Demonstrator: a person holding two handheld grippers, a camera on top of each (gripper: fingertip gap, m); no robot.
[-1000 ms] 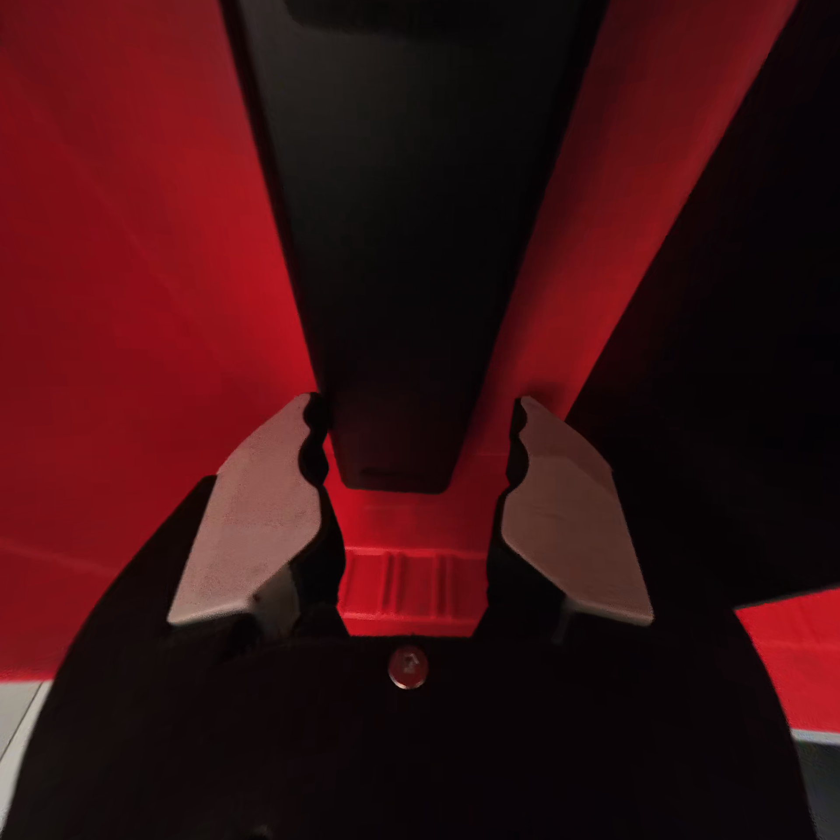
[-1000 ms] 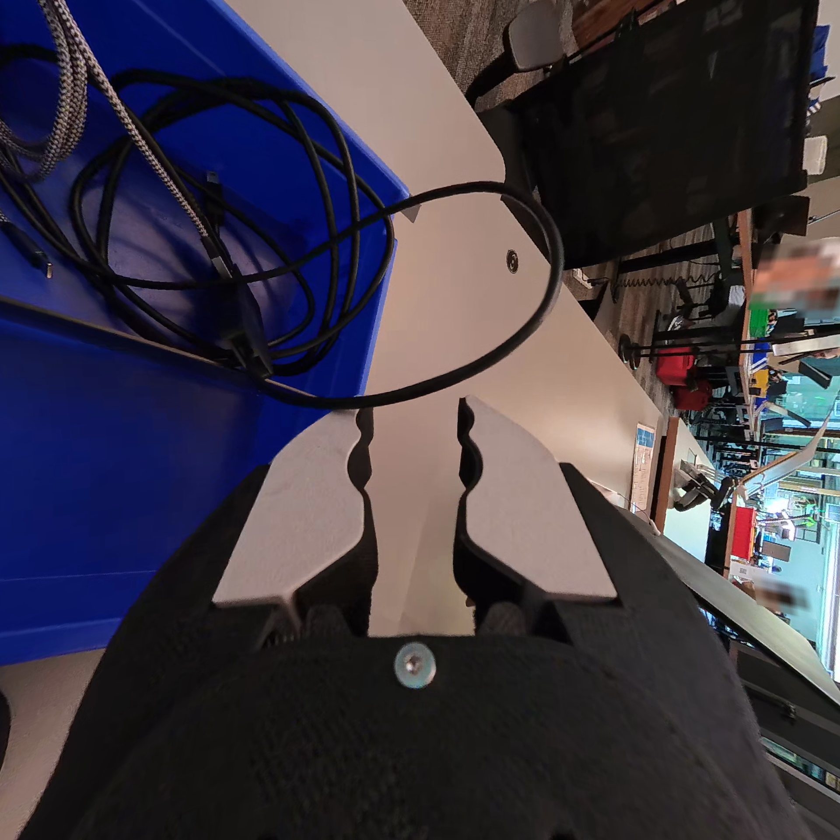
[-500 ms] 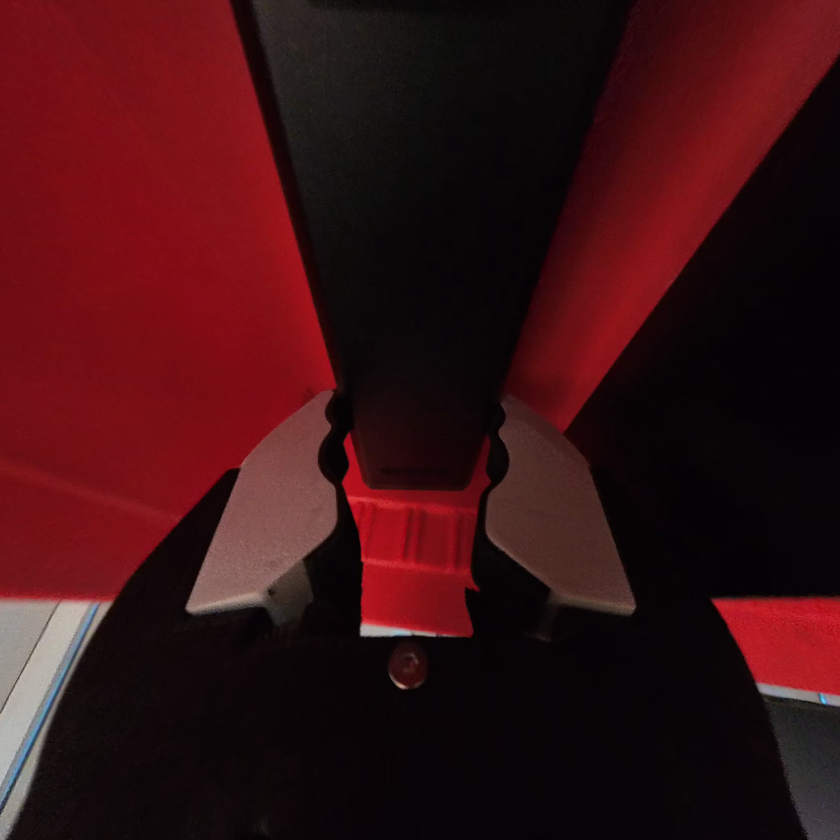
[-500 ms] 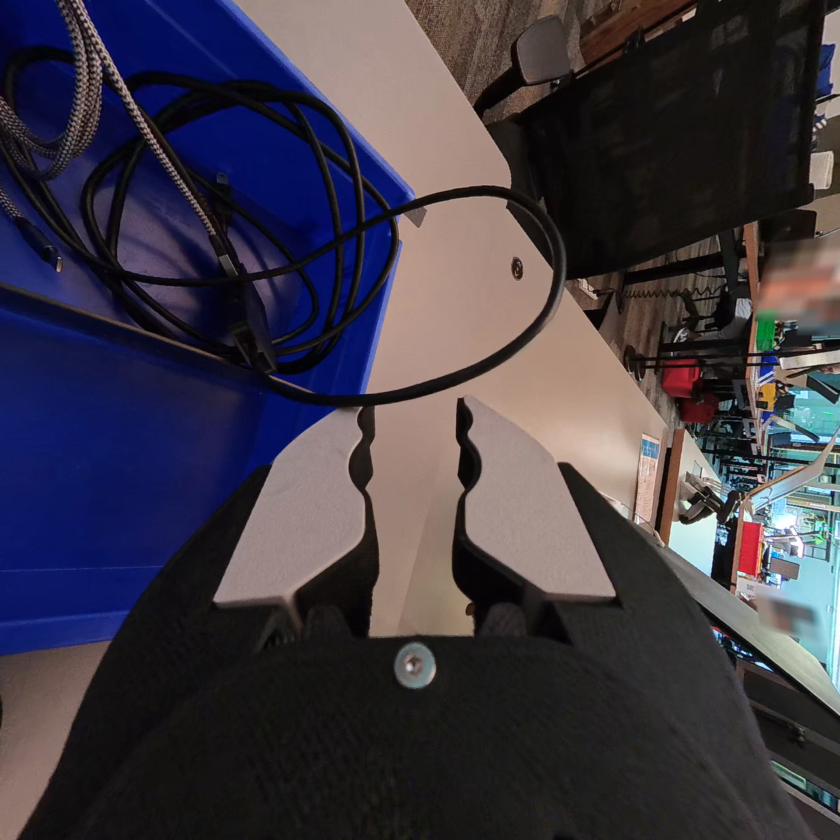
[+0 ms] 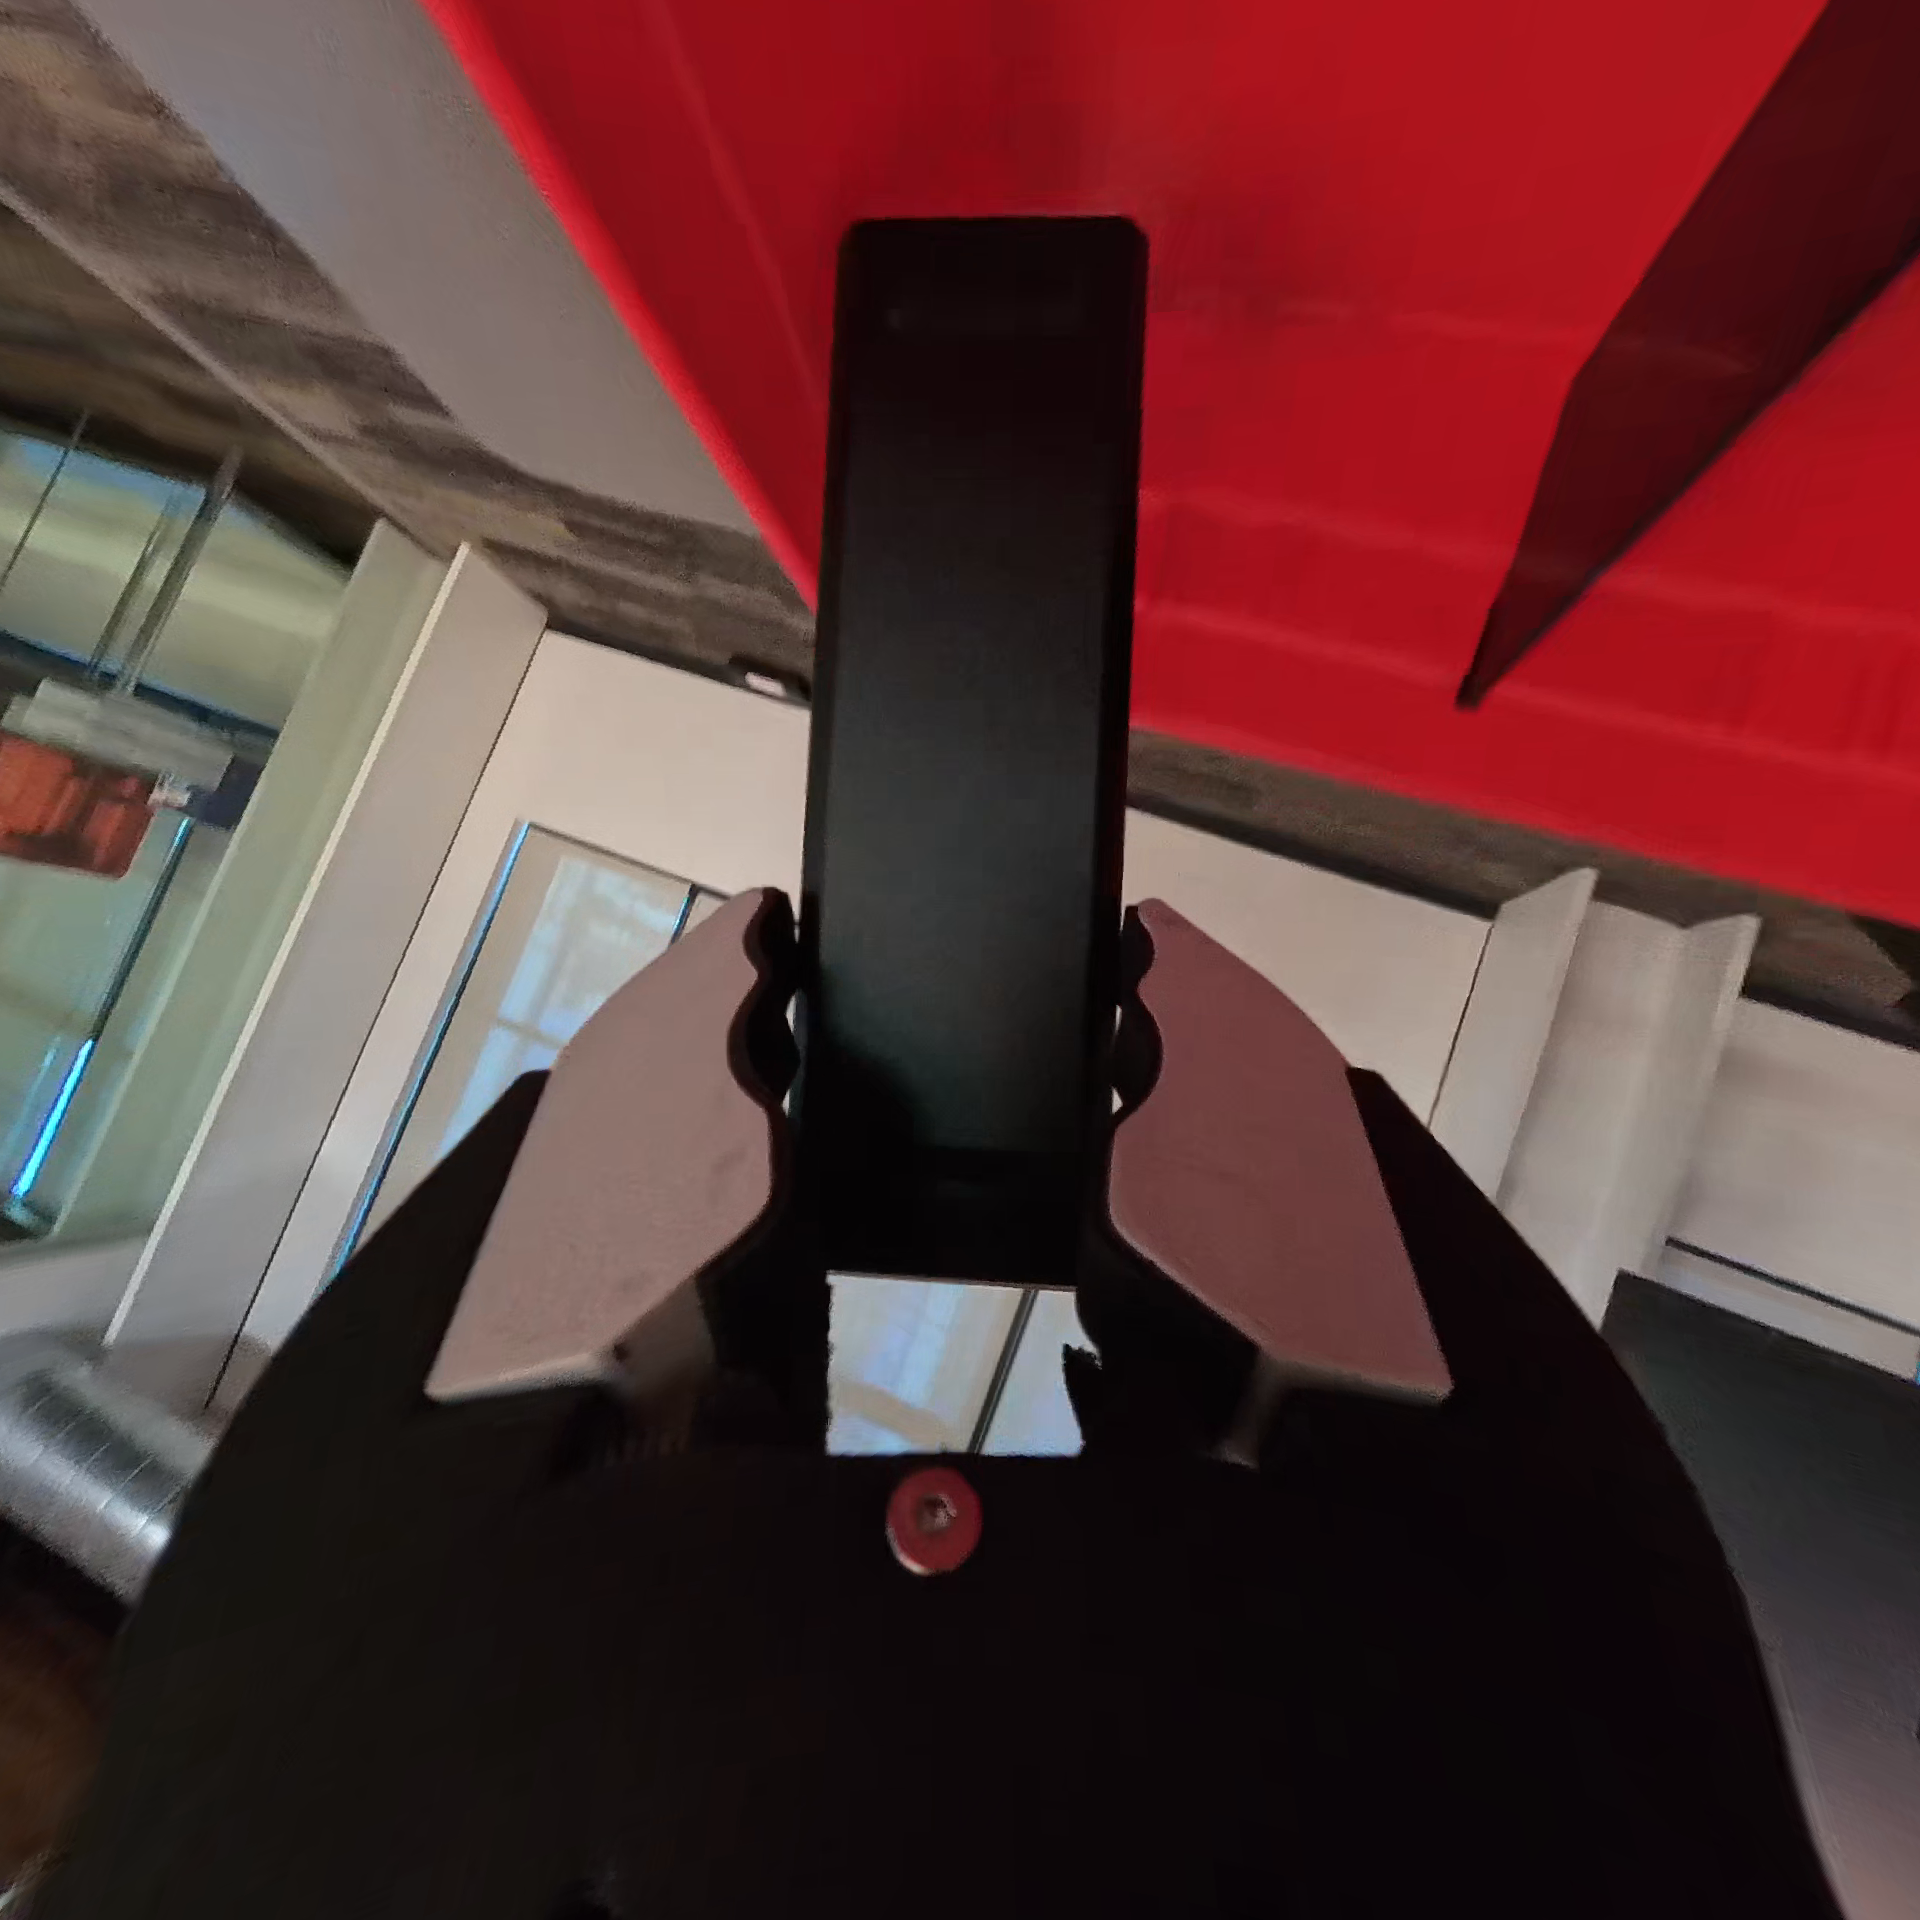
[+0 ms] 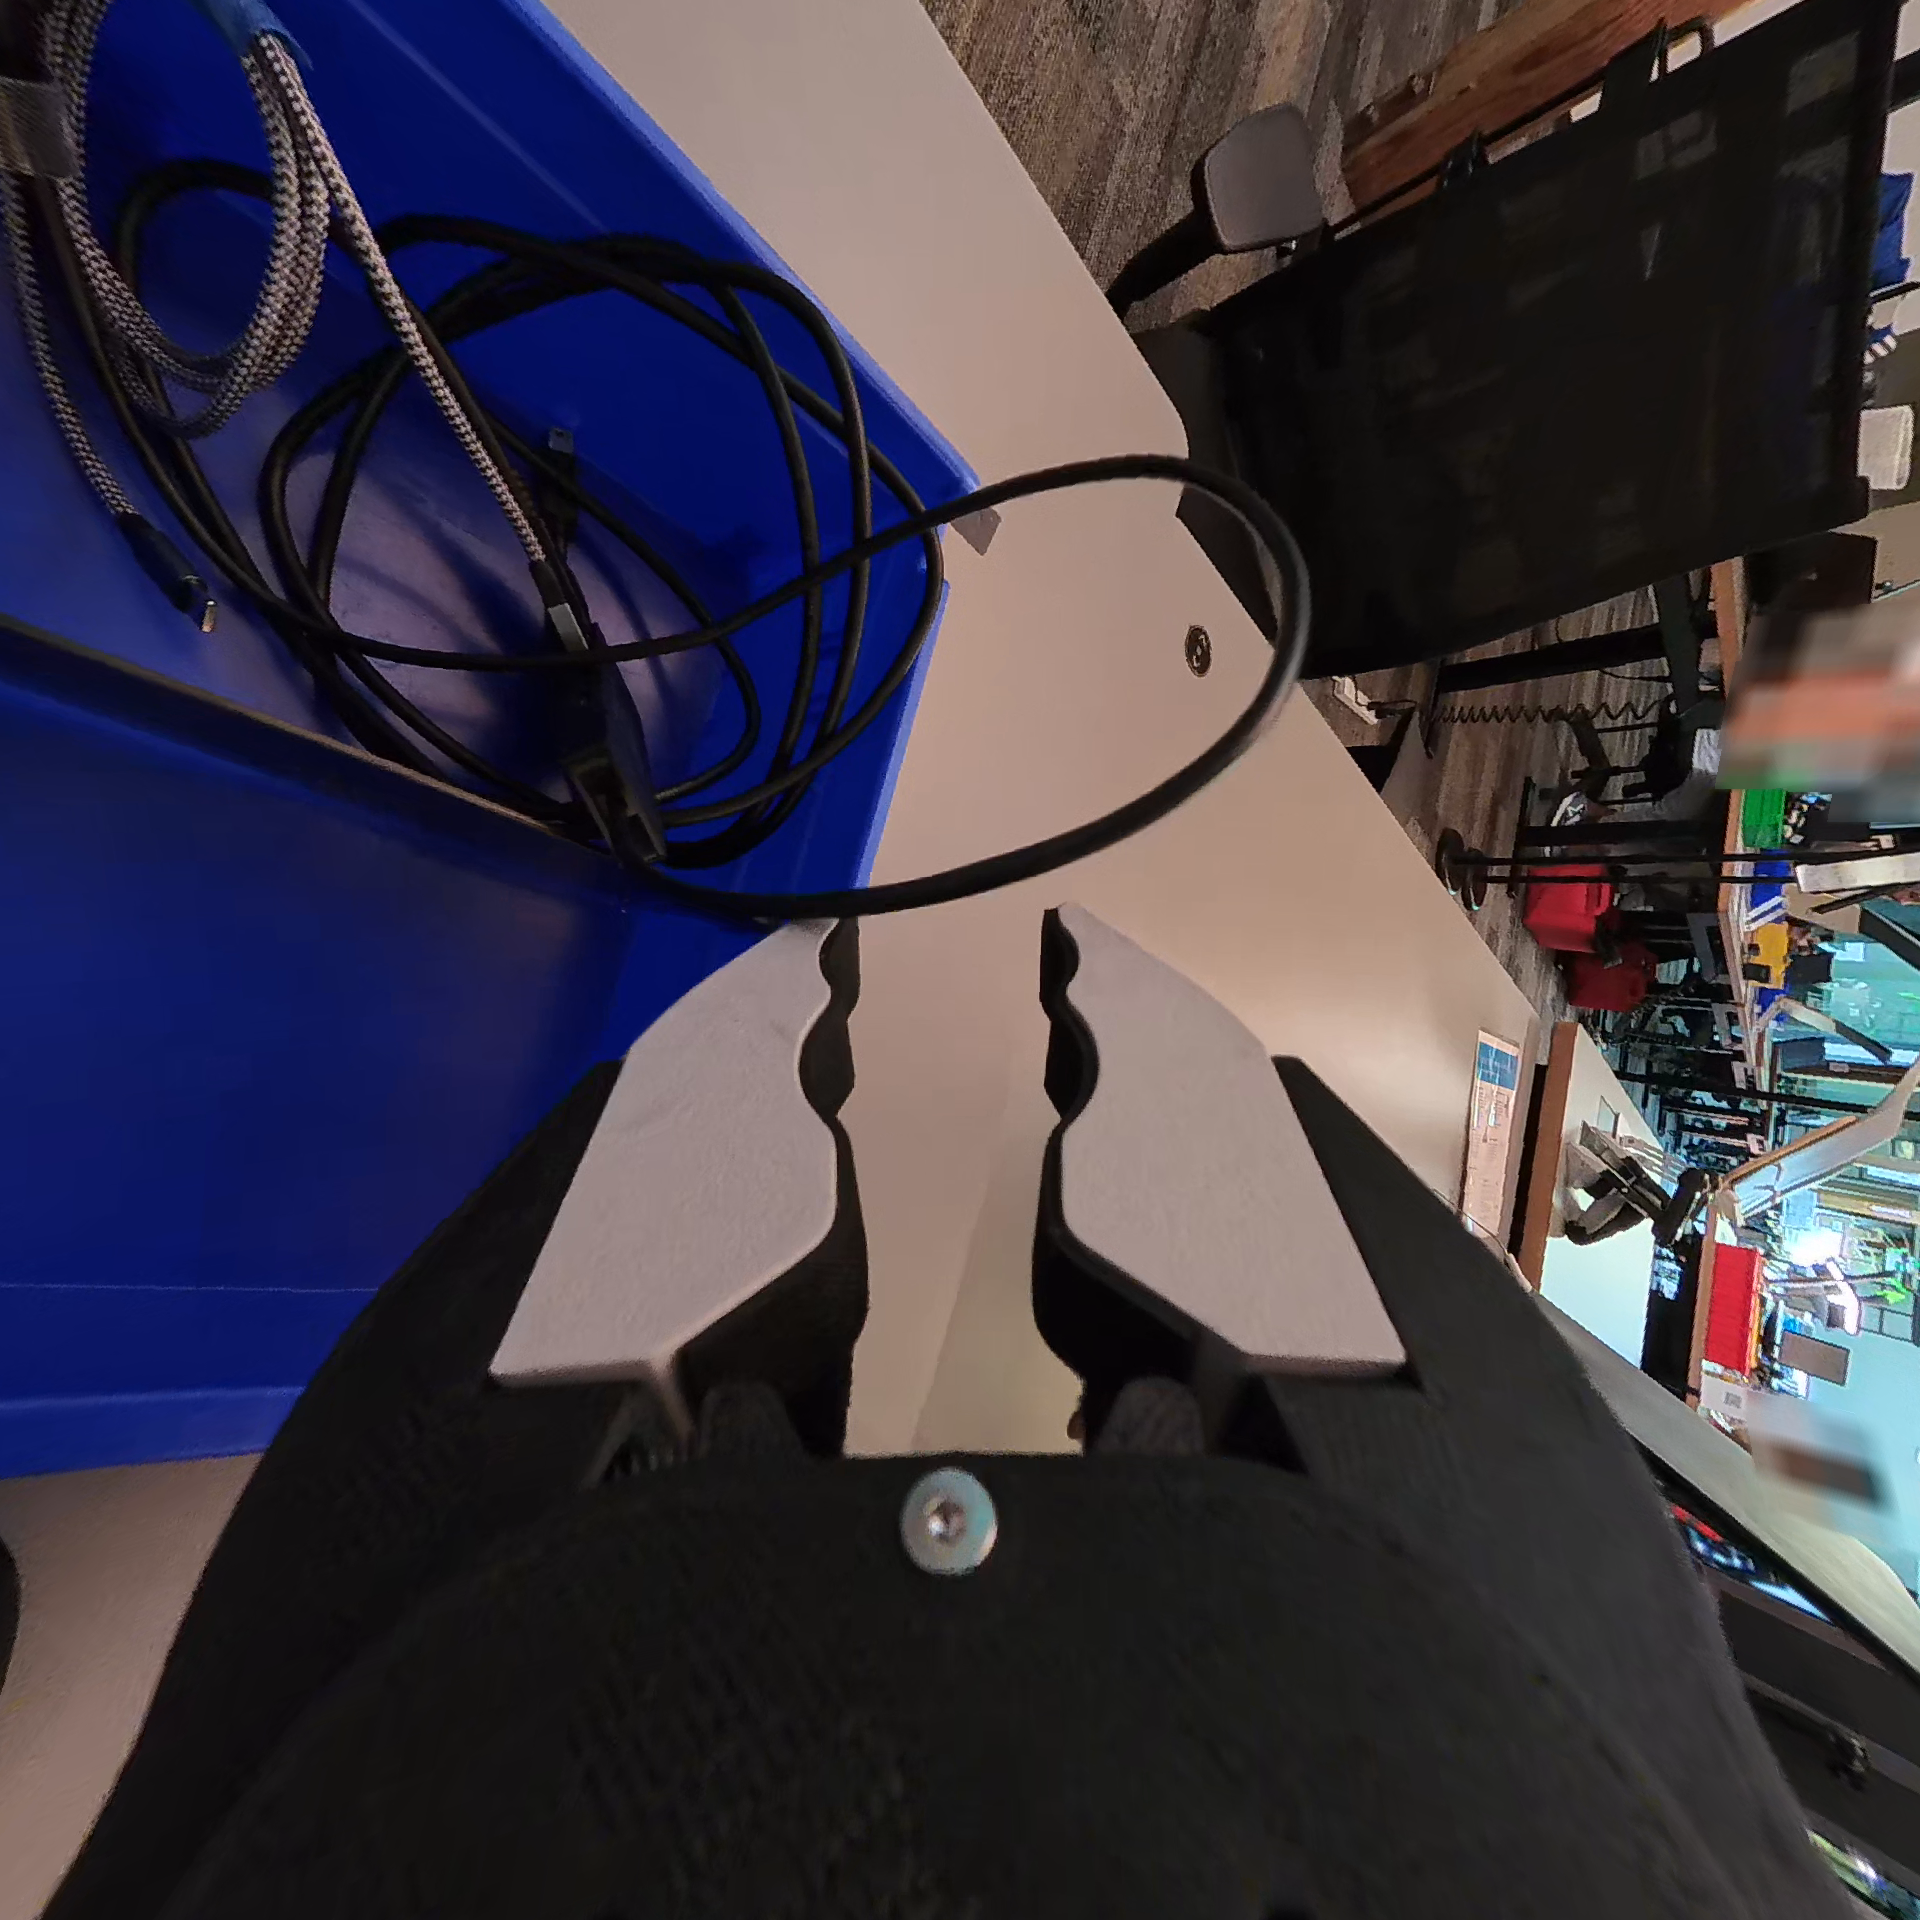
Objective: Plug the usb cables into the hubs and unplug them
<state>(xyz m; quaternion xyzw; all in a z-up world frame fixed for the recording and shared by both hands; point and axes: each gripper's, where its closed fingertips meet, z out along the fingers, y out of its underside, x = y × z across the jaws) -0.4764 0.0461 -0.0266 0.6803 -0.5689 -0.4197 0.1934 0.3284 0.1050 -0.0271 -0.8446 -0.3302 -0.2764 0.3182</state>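
In the left wrist view my left gripper (image 5: 961, 925) is shut on the lower part of a long black hub (image 5: 977, 623), held up in front of a red bin (image 5: 1351, 312). In the right wrist view my right gripper (image 6: 948, 925) is open and empty above the white table (image 6: 1039, 727), beside a blue bin (image 6: 260, 1039). Coiled black USB cables (image 6: 727, 468) and a black-and-white braided cable (image 6: 301, 208) lie in the blue bin. One black cable loop (image 6: 1262, 717) arcs out of the bin, over the table, just beyond my right fingertips.
A dark flat wedge (image 5: 1662, 416) lies in the red bin to the hub's right. White wall panels and glass (image 5: 582, 987) show behind the hub. A black mesh office chair (image 6: 1507, 312) stands past the table's edge, with more furniture farther off. The grippers' ends are close to 80 cm from one another.
My left gripper closed on the black hub and lifted it away from the red bin, so the room now shows behind it. The right gripper has drifted slightly and stays open.
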